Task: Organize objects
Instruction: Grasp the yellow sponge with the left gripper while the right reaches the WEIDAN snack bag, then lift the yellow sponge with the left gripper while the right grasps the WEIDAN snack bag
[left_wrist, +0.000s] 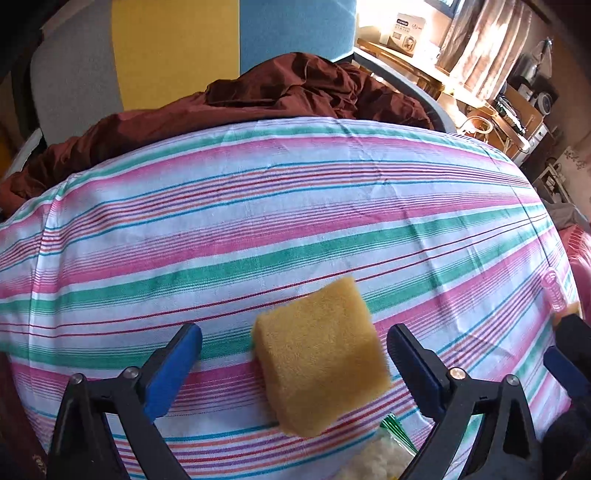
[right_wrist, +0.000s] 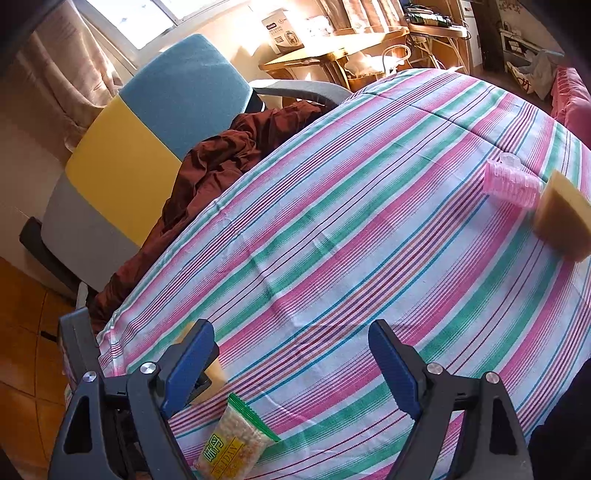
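Note:
A yellow sponge (left_wrist: 321, 354) lies on the striped cloth (left_wrist: 258, 206), between the spread fingers of my left gripper (left_wrist: 294, 329); neither blue pad touches it. In the right wrist view the same sponge (right_wrist: 217, 371) peeks out behind a finger (right_wrist: 188, 365) of my right gripper (right_wrist: 291, 328), which is open over bare cloth (right_wrist: 332, 240). A snack packet (right_wrist: 232, 446) lies just below that gripper, and its green edge (left_wrist: 395, 424) shows in the left wrist view. A pink hair roller (right_wrist: 511, 182) and a second sponge (right_wrist: 563, 218) lie at the far right.
A dark red garment (left_wrist: 288, 92) is heaped at the cloth's far edge, against a chair with blue, yellow and grey panels (right_wrist: 177, 92). A wooden desk with a box (right_wrist: 332, 48) stands behind. The orange tiled floor (right_wrist: 26, 332) drops off at the left.

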